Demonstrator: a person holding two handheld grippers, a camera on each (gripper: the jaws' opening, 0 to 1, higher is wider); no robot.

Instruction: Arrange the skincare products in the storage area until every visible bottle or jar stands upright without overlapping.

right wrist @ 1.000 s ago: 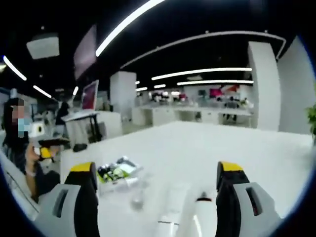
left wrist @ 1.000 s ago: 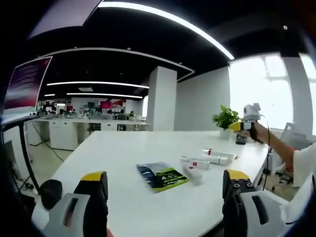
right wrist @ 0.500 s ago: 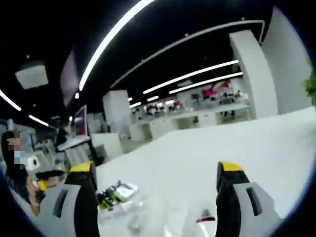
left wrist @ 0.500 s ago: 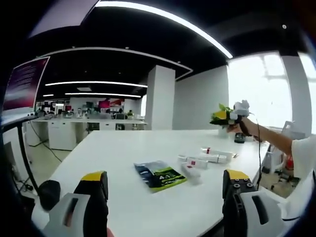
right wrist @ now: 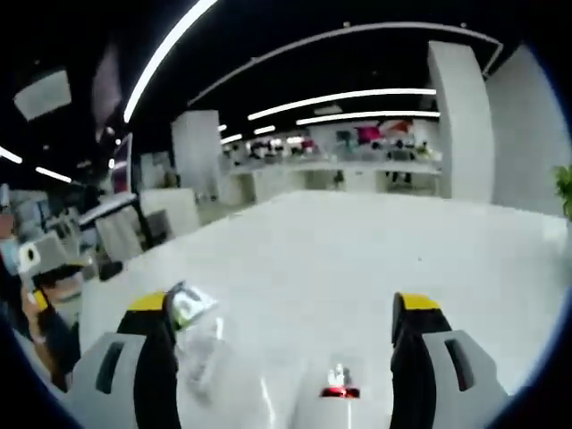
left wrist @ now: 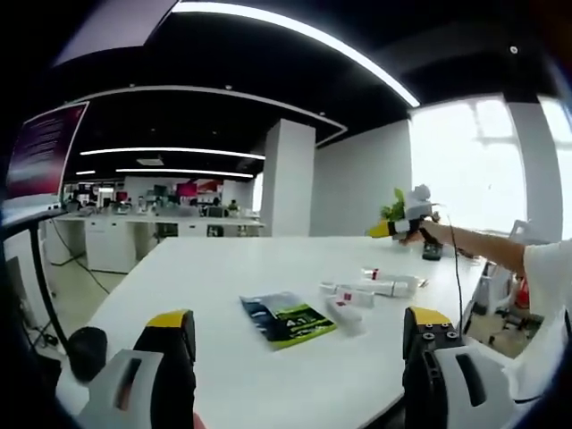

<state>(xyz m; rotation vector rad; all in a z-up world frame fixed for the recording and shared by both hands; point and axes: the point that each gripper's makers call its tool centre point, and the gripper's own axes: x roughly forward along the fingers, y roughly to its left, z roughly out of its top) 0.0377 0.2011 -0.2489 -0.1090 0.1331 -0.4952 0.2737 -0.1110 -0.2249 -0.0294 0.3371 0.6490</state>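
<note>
White laminate covers the long bench that we see in the left gripper view, inside a large open office. Our left gripper is held low over the near edge of the bench, its two yellow-tipped jaws set wide apart with nothing between them. On the bench ahead lies a flat dark packet with green and blue print. Just to the right of it we see a small group of white skincare tubes and bottles with red marks, all lying on their sides and close to each other. Further right, the right gripper is held up in the air by an outstretched arm, well above the products. A green potted plant stands behind it near the bright window.

In the right gripper view, our right gripper also has its jaws spread apart and holds nothing. Between the jaws, low in the view, we see the red-capped top of a white bottle, blurred. Near the left jaw lies the dark packet, with some clear, blurred items beside it on the bench.
</note>
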